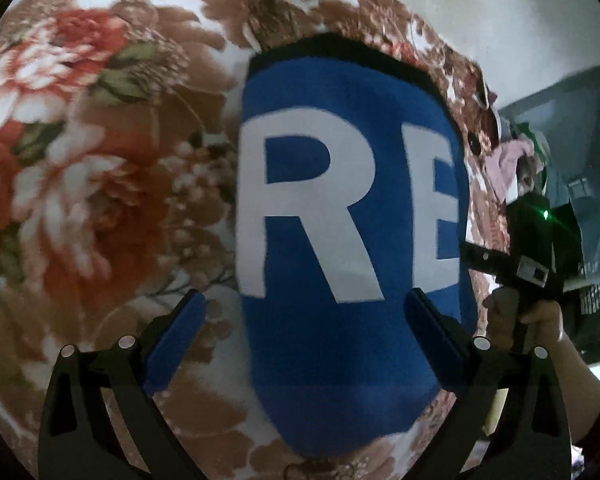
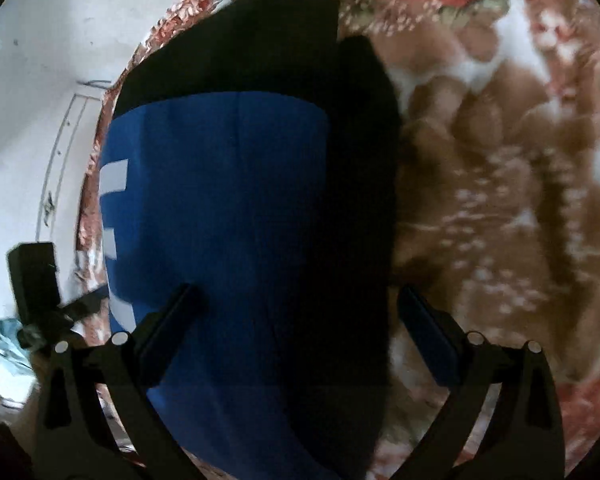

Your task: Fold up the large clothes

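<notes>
Floral blanket (image 1: 100,184) fills most of both wrist views, brown and red flowers on white, blurry. On it lies my folded garment (image 1: 340,340), blue panel with white letters "RE" (image 1: 312,204), black cloth showing round its far edge. Left view: the garment sits straight ahead of my left gripper (image 1: 306,312), and its near end reaches down between the two fingers; the letters are just beyond the fingertips. Left jaws spread wide, nothing pinched, blue pads (image 1: 172,344) clear of the cloth as far as I can tell. Right view: same garment (image 2: 228,240), blue half ahead of my right gripper (image 2: 300,304) and toward its left finger, black half toward the right finger; blanket beyond the right finger. Right jaws also spread wide, gripping nothing. Off to the right of the left jaws, a hand (image 1: 532,320) holds the other gripper's black body, green light (image 1: 546,214) lit. Pink cloth (image 1: 504,164) past it, small, can't tell what
</notes>
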